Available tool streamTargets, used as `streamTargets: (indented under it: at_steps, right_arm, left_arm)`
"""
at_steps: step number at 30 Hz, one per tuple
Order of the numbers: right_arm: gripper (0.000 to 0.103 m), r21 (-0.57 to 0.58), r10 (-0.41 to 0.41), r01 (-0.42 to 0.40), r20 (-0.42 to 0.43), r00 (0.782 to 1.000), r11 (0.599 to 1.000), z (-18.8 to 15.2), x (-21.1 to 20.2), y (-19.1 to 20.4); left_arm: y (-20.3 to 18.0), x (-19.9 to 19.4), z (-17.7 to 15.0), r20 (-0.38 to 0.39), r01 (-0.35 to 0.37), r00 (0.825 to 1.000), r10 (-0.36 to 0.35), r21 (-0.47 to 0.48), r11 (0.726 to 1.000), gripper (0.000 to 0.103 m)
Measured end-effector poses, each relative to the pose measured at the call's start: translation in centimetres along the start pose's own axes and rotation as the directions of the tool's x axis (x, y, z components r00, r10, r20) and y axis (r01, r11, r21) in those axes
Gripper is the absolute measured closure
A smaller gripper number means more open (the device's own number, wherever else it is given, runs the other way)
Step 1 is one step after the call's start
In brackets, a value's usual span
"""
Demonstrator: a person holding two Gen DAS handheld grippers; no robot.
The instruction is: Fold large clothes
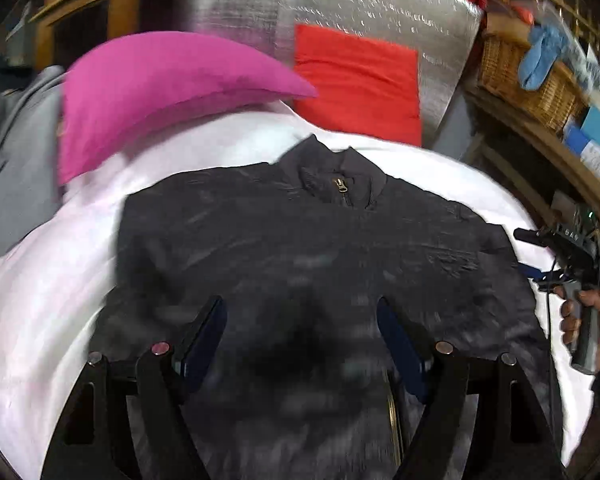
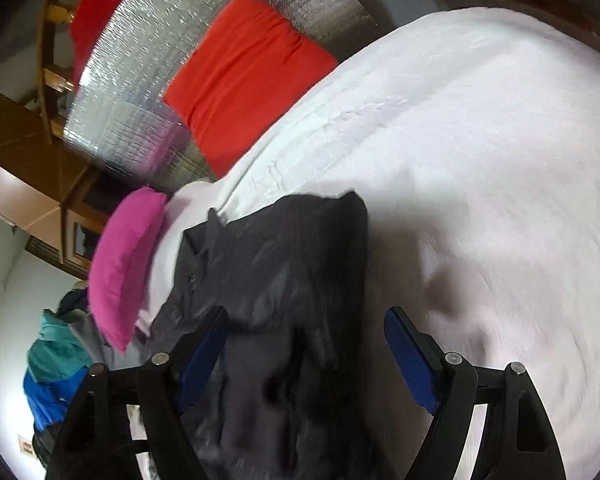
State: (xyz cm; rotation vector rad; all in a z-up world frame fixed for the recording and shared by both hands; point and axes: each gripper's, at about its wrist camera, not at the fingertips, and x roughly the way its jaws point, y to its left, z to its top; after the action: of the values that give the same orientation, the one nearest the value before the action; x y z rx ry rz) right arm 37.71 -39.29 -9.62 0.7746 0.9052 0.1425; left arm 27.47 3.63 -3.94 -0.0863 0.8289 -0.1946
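White bedding (image 1: 40, 300) covers the bed, with a dark zip-up jacket (image 1: 300, 240) spread flat on it, collar toward the headboard end. Left gripper (image 1: 300, 344): jaws spread wide above the jacket's lower front, nothing between the pads; right gripper (image 2: 306, 356): jaws likewise spread, hovering over the jacket's edge and gripping nothing, also seen from the left wrist camera at the jacket's right side, held by a hand (image 1: 588, 312). Beyond the jacket's collar: pink pillow (image 1: 152, 92), red cushion (image 1: 360, 84), silver foil sheet (image 1: 360, 4); wicker basket (image 1: 532, 80) farther right.
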Motion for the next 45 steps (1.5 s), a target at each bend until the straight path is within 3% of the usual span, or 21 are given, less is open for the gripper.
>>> streamTargets:
  at_steps: [1,2,3,5,7,9,10,11,12,14,16,18,21,22,24,26,29,33,38,42,45]
  right_arm:
    - [0.046,0.006,0.001,-0.001,-0.010,1.000,1.000,0.4,0.7,-0.2]
    - [0.092,0.009,0.002,-0.002,-0.018,1.000,1.000,0.4,1.0,-0.2]
    - [0.091,-0.036,-0.009,0.010,0.010,1.000,0.999,0.5,0.6,0.8]
    - [0.091,-0.177,-0.106,0.112,0.043,0.993,0.978,0.5,1.1,2.0]
    - [0.088,-0.154,-0.137,0.133,-0.017,0.990,0.979,0.4,2.9,0.6]
    - [0.079,-0.128,-0.107,0.108,0.012,0.994,0.986,0.5,2.3,0.4]
    - [0.066,-0.117,-0.112,0.114,0.023,0.993,0.987,0.5,1.7,0.5]
    - [0.039,-0.112,-0.118,0.122,0.037,0.992,0.986,0.3,0.9,0.7]
    - [0.031,-0.115,-0.128,0.137,0.081,0.988,0.984,0.0,-0.4,1.1]
    - [0.030,-0.158,-0.137,0.163,0.165,0.977,0.974,-1.1,-2.8,2.6]
    - [0.030,-0.224,-0.093,0.135,0.186,0.978,0.965,-2.8,-4.7,4.6]
    - [0.030,-0.315,-0.057,0.112,0.180,0.982,0.942,-5.2,-5.4,7.0]
    - [0.030,-0.413,-0.037,0.066,0.079,0.996,0.908,-8.0,-3.3,9.3]
    - [0.030,-0.428,-0.093,0.089,0.013,0.996,0.899,-8.6,-1.2,9.1]
    - [0.029,-0.387,-0.184,0.144,-0.069,0.981,0.911,-8.6,1.8,7.4]
    - [0.031,-0.338,-0.174,0.158,-0.019,0.985,0.928,-7.9,0.1,7.9]
    - [0.030,-0.358,-0.118,0.138,0.077,0.990,0.924,-8.6,-5.0,10.3]
    - [0.023,-0.373,-0.065,0.098,0.098,0.993,0.923,-13.0,-11.1,10.4]
    - [0.021,-0.298,-0.086,0.079,-0.011,0.996,0.951,-21.8,-15.1,4.8]
    - [0.021,-0.185,-0.070,0.052,-0.092,0.993,0.981,-29.3,-17.3,-0.2]
    - [0.020,-0.183,-0.082,0.066,-0.085,0.993,0.981,-32.6,-18.2,-1.2]
  left_arm:
    - [-0.1,1.8,0.1,-0.036,-0.018,0.999,0.018,0.003,1.000,0.025]
    - [-0.2,3.6,-0.1,-0.087,-0.048,0.995,0.049,0.013,0.999,0.025]
    - [-0.2,5.1,-0.5,-0.123,-0.089,0.988,0.092,0.028,0.996,0.025]
    - [-0.1,5.8,-1.2,-0.097,-0.125,0.987,0.130,0.052,0.991,0.023]
    - [-0.7,6.1,-1.6,-0.070,-0.153,0.985,0.160,0.093,0.984,0.022]
    - [-0.9,5.9,-1.7,-0.069,-0.162,0.983,0.170,0.102,0.981,0.022]
    - [-0.8,5.7,-1.6,-0.077,-0.157,0.983,0.165,0.107,0.982,0.022]
    - [-0.7,5.4,-1.4,-0.080,-0.150,0.984,0.158,0.105,0.983,0.023]
    - [-0.7,5.2,-1.3,-0.077,-0.144,0.985,0.152,0.099,0.985,0.023]
    - [-0.2,3.3,-1.0,-0.030,-0.121,0.992,0.123,0.064,0.991,0.023]
    - [0.1,1.7,-1.3,0.042,-0.117,0.992,0.115,0.045,0.992,0.023]
    - [0.5,1.6,-1.6,0.049,-0.156,0.987,0.155,0.033,0.987,0.023]
    - [1.8,5.3,-2.6,-0.118,-0.179,0.976,0.182,0.031,0.983,0.022]
    - [1.4,5.1,-2.5,-0.094,-0.192,0.976,0.197,0.057,0.980,0.022]
    - [1.1,4.9,-1.8,-0.121,-0.191,0.973,0.198,0.065,0.979,0.022]
    - [1.7,3.2,-1.1,-0.138,-0.145,0.980,0.147,0.019,0.989,0.022]
    - [3.2,-2.5,-1.8,-0.022,-0.116,0.993,0.116,0.003,0.993,0.022]
    - [6.7,-9.1,-7.0,-0.012,-0.091,0.996,0.090,-0.052,0.995,0.022]
    - [11.2,-14.5,-15.3,-0.106,-0.035,0.994,0.015,-0.190,0.981,0.022]
    - [12.2,-16.6,-20.5,-0.169,0.001,0.984,-0.046,-0.258,0.966,0.022]
    - [12.4,-17.2,-23.4,-0.195,-0.002,0.979,-0.053,-0.272,0.962,0.022]
